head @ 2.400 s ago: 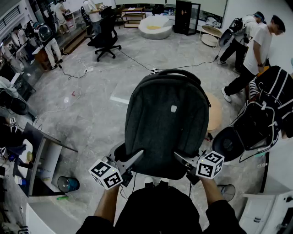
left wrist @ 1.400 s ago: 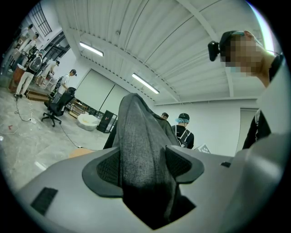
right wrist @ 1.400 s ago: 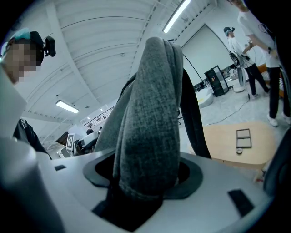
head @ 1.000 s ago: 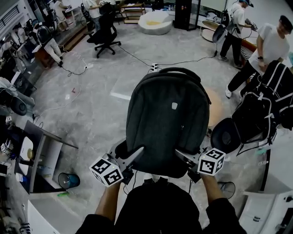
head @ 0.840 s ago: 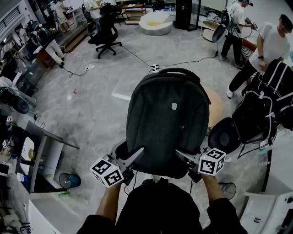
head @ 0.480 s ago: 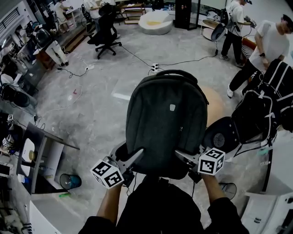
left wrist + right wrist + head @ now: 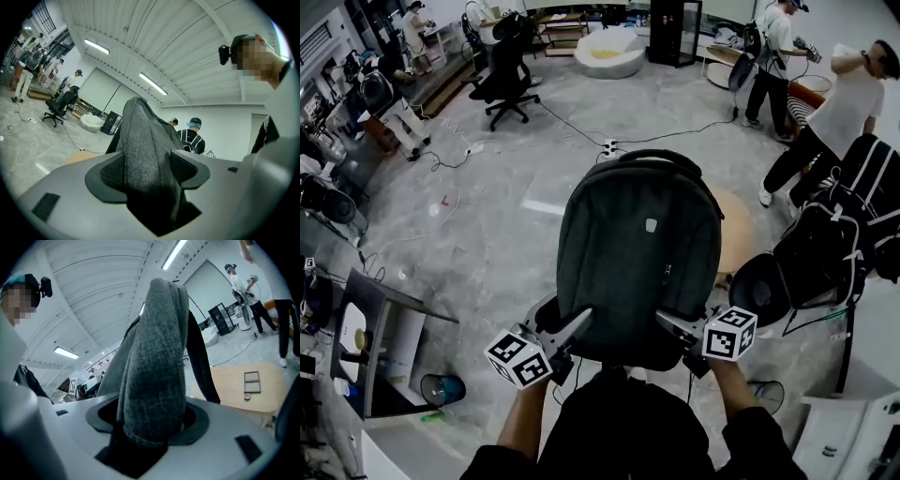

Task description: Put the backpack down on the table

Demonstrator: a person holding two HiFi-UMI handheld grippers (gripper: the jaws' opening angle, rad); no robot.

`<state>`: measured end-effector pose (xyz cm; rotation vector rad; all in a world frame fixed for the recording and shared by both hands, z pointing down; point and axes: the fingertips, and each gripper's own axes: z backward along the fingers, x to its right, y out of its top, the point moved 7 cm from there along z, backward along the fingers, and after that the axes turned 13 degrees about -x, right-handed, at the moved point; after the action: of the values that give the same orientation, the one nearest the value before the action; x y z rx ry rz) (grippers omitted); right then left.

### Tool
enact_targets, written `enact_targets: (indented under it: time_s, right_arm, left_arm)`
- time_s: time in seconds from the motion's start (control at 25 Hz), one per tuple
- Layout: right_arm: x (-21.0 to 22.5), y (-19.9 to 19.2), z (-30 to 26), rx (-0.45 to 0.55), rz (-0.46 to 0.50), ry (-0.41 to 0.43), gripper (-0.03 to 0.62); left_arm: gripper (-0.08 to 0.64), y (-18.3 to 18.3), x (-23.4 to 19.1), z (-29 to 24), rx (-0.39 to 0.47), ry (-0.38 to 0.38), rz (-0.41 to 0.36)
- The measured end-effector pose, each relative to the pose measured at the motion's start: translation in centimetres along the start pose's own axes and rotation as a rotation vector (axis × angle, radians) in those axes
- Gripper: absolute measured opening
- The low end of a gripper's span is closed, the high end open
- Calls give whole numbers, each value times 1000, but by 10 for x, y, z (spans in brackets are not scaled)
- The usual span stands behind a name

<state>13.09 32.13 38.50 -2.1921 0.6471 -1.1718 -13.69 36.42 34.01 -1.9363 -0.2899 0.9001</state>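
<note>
At frame centre, the backpack [image 7: 639, 253] is held off the floor, long axis up-frame, its lower corners clamped by the left gripper [image 7: 572, 328] and right gripper [image 7: 673, 323]; a tan table [image 7: 737, 239] is seen just right, partly behind it.

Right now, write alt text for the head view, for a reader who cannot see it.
A dark grey backpack is held upright above a pale stone floor, its lower edge gripped by the left tongs and right tongs. Other people stand beyond.

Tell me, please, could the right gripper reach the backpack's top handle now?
Probably not: the right gripper is shut on the backpack at its bottom edge, with the handle at the far end.
</note>
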Motion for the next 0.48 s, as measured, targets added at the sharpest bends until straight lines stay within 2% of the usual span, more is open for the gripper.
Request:
enact_targets:
  time_s: [0.48]
  right_arm:
    - [7,21,-30,26,-32,-50,268]
  left_arm:
    - [296,23,-46,-12,-22,-58,-1]
